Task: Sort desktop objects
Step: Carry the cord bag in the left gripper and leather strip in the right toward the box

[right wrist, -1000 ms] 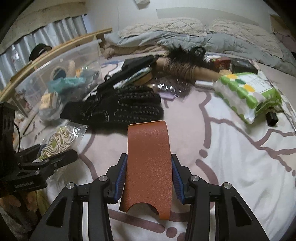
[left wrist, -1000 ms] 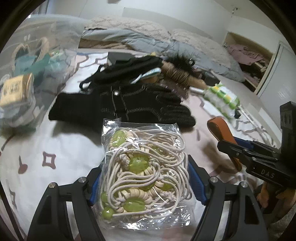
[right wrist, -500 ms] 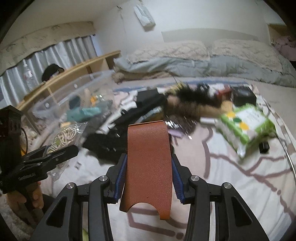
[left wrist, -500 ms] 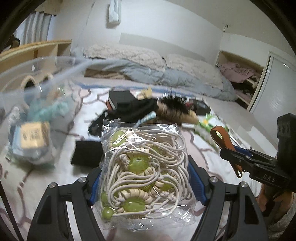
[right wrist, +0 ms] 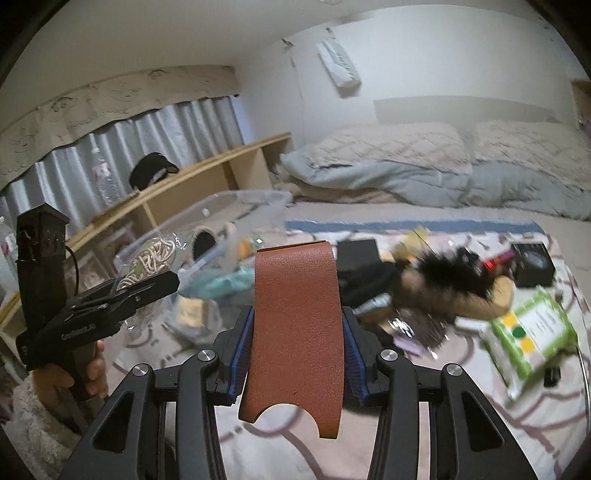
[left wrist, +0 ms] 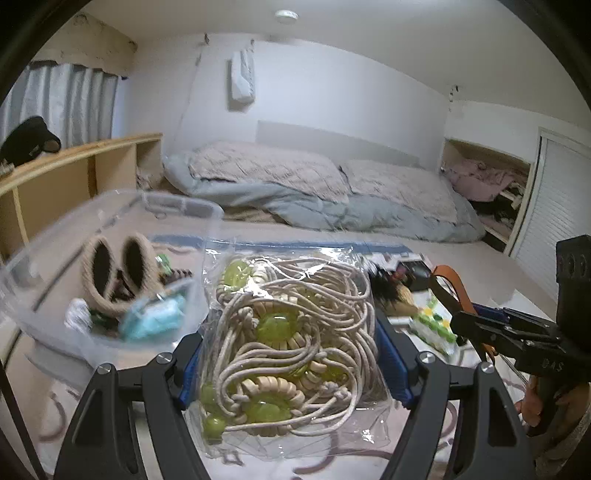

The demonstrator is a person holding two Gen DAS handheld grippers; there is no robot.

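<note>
- My left gripper (left wrist: 291, 354) pinches a clear bag of cord and green beads (left wrist: 284, 332), held up in the air beside the clear plastic bin (left wrist: 110, 229).
- My right gripper (right wrist: 297, 350) is clamped on a brown leather piece (right wrist: 297, 325), raised above the cluttered bed (right wrist: 517, 413).
- In the left view I read "DAS" on the right gripper's side; the lettering on the left gripper's body is too blurred.
- The green-dotted packet (right wrist: 532, 332) has print I cannot read.

Dim, flat indoor light w/ ceiling lamp (left wrist: 286, 14) overhead, soft shadows, glare on plastic bag (left wrist: 291, 332), heavy fisheye bend + black corners, motion blur on bin (right wrist: 236, 221) & bed clutter.
</note>
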